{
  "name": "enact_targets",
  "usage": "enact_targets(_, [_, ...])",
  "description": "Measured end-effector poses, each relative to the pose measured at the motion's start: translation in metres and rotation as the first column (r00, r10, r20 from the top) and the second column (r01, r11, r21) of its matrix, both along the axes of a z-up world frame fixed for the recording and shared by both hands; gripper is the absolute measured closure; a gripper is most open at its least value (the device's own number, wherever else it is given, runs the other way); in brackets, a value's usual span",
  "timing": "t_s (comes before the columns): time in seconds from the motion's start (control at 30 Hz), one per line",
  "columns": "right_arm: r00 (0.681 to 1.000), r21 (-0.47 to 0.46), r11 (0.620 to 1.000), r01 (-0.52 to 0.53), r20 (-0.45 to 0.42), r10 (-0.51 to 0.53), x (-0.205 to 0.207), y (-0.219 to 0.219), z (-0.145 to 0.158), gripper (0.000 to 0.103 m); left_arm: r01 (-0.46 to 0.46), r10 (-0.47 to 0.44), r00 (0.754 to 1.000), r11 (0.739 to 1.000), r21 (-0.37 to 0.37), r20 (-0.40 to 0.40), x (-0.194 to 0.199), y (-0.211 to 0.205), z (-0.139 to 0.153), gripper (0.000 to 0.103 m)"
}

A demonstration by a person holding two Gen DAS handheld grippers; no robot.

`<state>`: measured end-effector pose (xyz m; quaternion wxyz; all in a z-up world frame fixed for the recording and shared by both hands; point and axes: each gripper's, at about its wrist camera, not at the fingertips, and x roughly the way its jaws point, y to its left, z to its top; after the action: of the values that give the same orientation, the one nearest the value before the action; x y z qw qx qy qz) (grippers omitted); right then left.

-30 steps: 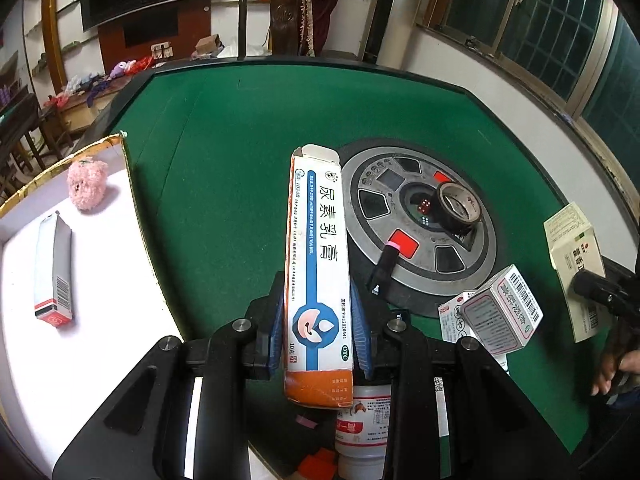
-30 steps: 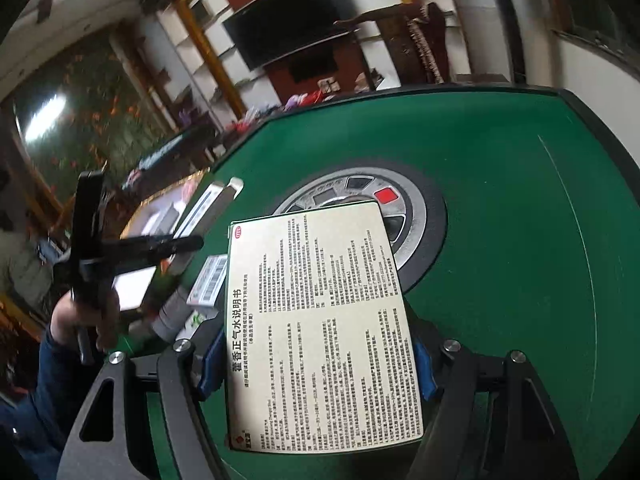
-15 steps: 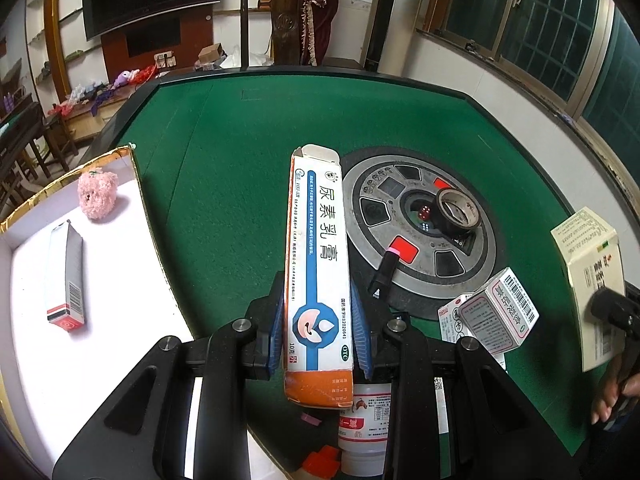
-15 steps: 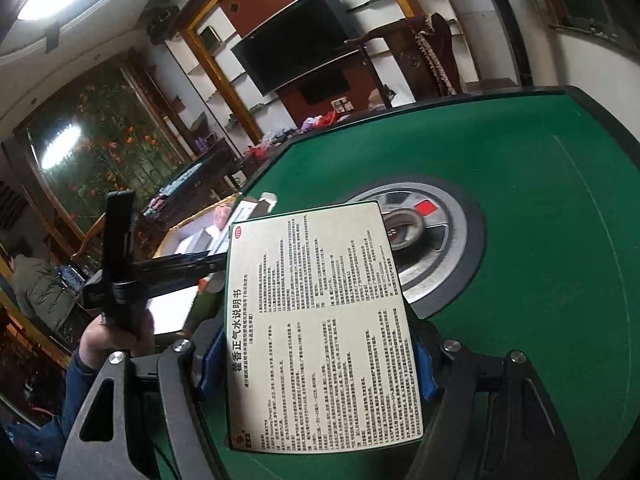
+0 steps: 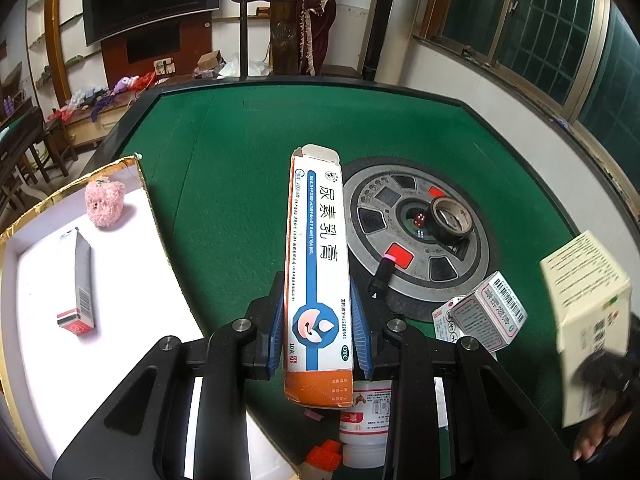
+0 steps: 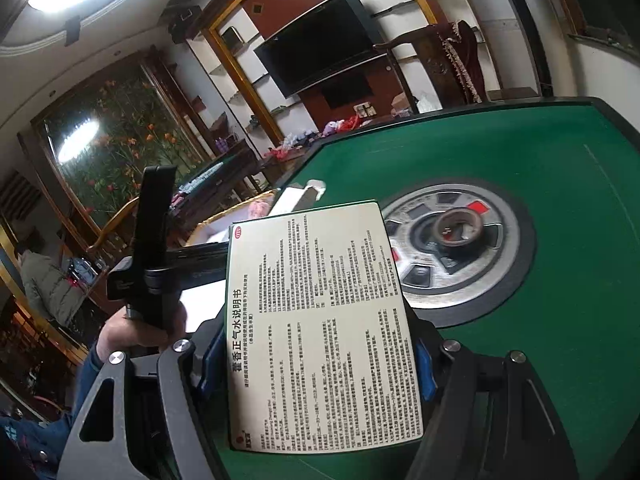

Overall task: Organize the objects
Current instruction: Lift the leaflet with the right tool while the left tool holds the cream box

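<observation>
My left gripper (image 5: 318, 320) is shut on a long blue, white and orange ointment box (image 5: 316, 264), held above the green table. My right gripper (image 6: 316, 344) is shut on a wide cream medicine box (image 6: 320, 328) covered in black print; the same cream box (image 5: 588, 320) shows at the right edge of the left wrist view. A white tray (image 5: 132, 280) with a gold rim lies at the left, holding a grey box (image 5: 78, 284) and a pink plush toy (image 5: 104, 202). The left gripper's handle (image 6: 154, 248) and the hand on it appear in the right wrist view.
A round grey hub (image 5: 416, 236) in the table's middle carries a tape roll (image 5: 450, 216) and a black lipstick (image 5: 384, 274). A small white box with a barcode (image 5: 486, 312) lies beside it. A white bottle (image 5: 366, 420) stands below my left gripper. A wooden chair (image 5: 296, 36) stands behind the table.
The right gripper with the cream box has risen and swung right, showing more of the room. The left gripper has barely moved, still holding the ointment box.
</observation>
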<state>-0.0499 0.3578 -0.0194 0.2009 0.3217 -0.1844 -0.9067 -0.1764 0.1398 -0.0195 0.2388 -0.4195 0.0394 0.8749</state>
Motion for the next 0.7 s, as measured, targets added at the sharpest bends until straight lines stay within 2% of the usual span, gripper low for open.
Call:
enact_targets(0.37, [0.999,-0.042,0.998,-0.043,0.028,0.044,-0.020,-0.050,-0.008,0.031,-0.039,0.041,0.999,0.996,0.086,-0.021,-0.002,-0.035,0.025,0.075])
enact_targets(0.7, [0.996,-0.034,0.997,-0.069,0.050,0.070,-0.035,-0.084,-0.009,0.031,-0.093,0.096,0.995,0.982,0.164,-0.016,-0.008,-0.071,0.036,0.075])
